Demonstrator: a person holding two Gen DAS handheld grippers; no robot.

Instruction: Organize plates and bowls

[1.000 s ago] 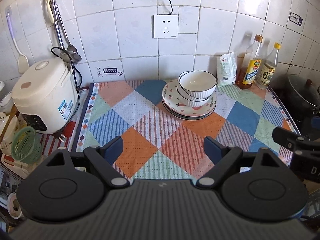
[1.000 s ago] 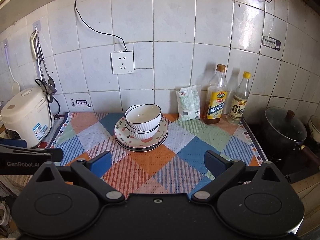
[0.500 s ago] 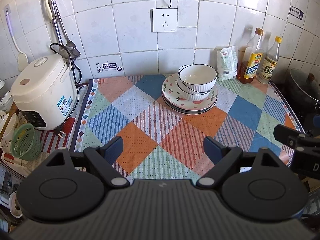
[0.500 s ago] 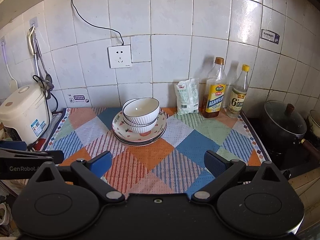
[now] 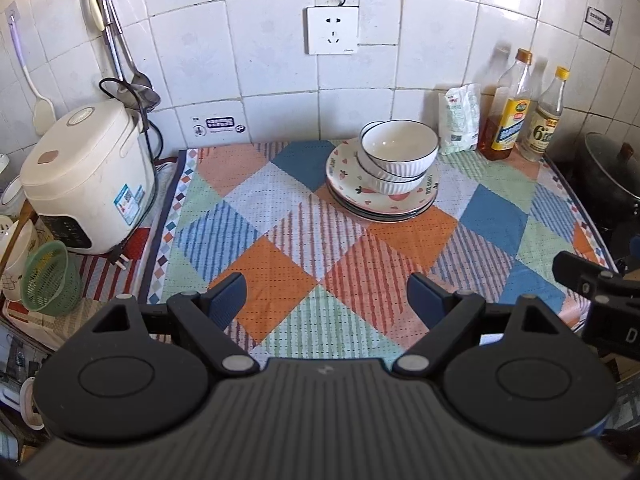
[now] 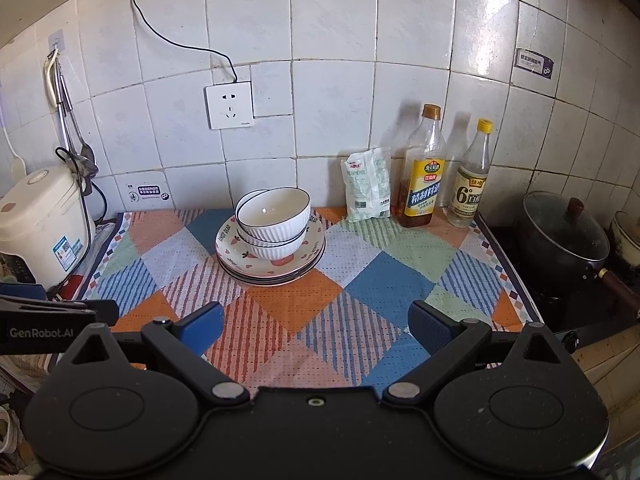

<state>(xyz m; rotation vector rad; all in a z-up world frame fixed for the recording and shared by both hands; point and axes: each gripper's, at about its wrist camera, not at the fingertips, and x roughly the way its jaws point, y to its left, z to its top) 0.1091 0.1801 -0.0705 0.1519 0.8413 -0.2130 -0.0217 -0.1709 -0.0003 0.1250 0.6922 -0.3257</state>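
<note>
I am holding my left gripper (image 5: 322, 294) and right gripper (image 6: 316, 326) spread apart, gripping nothing, while 2 nested bowls (image 6: 274, 220) are sitting on stacked plates (image 6: 240, 264) well ahead of both

Black tongs (image 5: 326, 296), blue pads (image 6: 200, 326), "GenRobot.AI" lettering

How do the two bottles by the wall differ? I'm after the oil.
The left bottle is taller, with a brown cap, yellow label and amber liquid low down. The right bottle is shorter, with a yellow cap, pale label and clear contents. Both stand upright, capped.
</note>
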